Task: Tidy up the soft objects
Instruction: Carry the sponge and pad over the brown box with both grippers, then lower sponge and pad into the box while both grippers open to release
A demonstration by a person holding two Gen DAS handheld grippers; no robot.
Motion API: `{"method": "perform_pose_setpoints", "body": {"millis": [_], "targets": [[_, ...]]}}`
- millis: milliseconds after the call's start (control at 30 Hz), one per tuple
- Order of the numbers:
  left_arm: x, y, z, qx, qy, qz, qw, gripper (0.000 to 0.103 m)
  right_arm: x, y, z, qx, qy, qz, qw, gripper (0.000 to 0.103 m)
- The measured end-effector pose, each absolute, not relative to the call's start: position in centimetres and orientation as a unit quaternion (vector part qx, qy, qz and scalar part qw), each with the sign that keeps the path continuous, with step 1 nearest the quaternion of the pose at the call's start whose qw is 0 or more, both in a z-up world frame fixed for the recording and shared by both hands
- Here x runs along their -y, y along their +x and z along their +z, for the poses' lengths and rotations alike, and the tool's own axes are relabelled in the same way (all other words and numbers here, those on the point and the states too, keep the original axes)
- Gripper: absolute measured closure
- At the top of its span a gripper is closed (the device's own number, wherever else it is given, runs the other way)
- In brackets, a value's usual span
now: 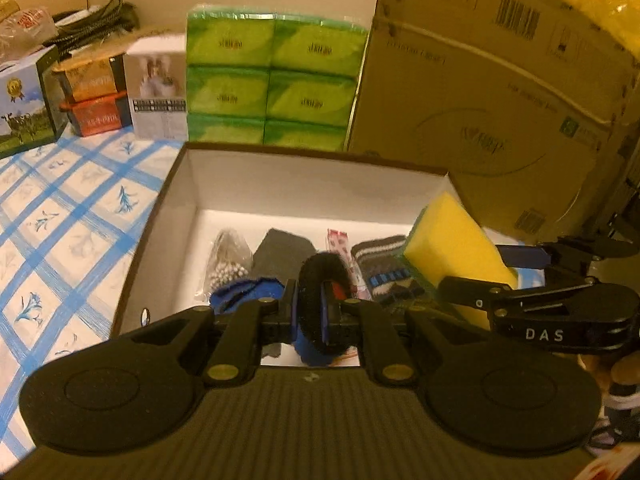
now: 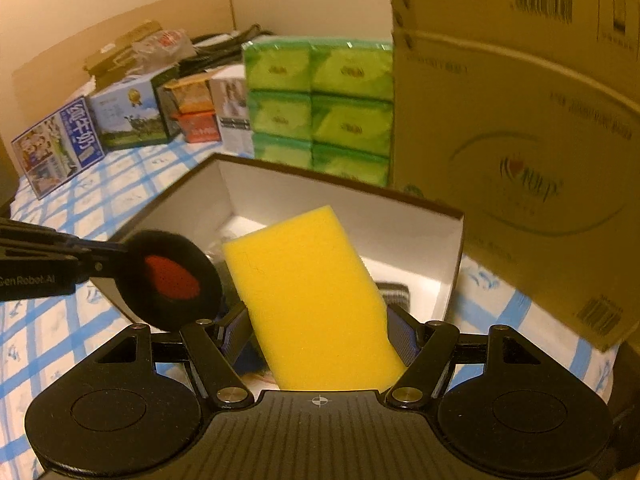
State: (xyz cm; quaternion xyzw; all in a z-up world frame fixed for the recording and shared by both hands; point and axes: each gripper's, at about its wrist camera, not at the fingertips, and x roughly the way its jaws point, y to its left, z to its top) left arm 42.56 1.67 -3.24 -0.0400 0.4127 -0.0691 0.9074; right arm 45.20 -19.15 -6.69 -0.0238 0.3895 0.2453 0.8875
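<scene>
While both claws hang over the open shoe box [image 1: 176, 216], each carries something soft. Left claw [image 1: 316, 312] is pinched tight on a black ear pad [image 1: 316, 280] (red inside, seen from the right wrist), held just above the box's near edge. Right claw [image 2: 320, 332] grips a yellow sponge [image 2: 312, 300] between its widely spread pads, tilted over the box's right side. Inside the box lie a knitted sock [image 1: 384, 264], a grey pad [image 1: 280, 252], a blue cloth [image 1: 244, 290] and a bag of beads [image 1: 226, 264]. Behind the box stand green tissue packs [image 1: 272, 80] and, right of them, a cardboard carton [image 1: 500, 100]. Under the box, the table wears a blue checked cloth [image 1: 60, 220].
</scene>
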Motion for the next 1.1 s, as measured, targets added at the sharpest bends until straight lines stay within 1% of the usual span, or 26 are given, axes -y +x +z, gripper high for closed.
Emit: {"method": "perform_pose_setpoints", "body": {"millis": [133, 300, 567, 667, 733, 800, 1100], "targets": [[-0.9, 43.5, -4.3, -0.435, -0.036, -0.087, 0.896, 0.090, 19.5, 45.8, -7.9, -0.407, -0.008, 0.240, 0.881, 0.032], [-0.4, 43.8, -4.8, -0.439, -0.008, -0.087, 0.894, 0.080, 19.9, 46.1, -8.7, -0.418, 0.000, 0.236, 0.877, 0.032], [-1.1, 43.9, -4.9, -0.443, 0.003, -0.072, 0.893, 0.078, 19.5, 46.4, -8.9, -0.412, -0.007, 0.242, 0.878, 0.031], [-1.4, 44.0, -4.9, -0.444, 0.003, -0.068, 0.893, 0.076, 19.3, 46.4, -8.7, -0.405, 0.002, 0.245, 0.881, 0.027], [-1.5, 44.1, -4.9, -0.443, 0.002, -0.066, 0.894, 0.073, 19.2, 46.5, -8.5, -0.401, 0.009, 0.246, 0.883, 0.020], [-1.6, 44.1, -4.8, -0.442, 0.003, -0.063, 0.895, 0.071, 19.1, 46.4, -8.4, -0.396, 0.008, 0.244, 0.885, 0.017], [-1.9, 43.7, -4.7, -0.441, 0.009, -0.059, 0.896, 0.069, 19.2, 45.7, -8.2, -0.390, -0.010, 0.240, 0.889, 0.016]]}}
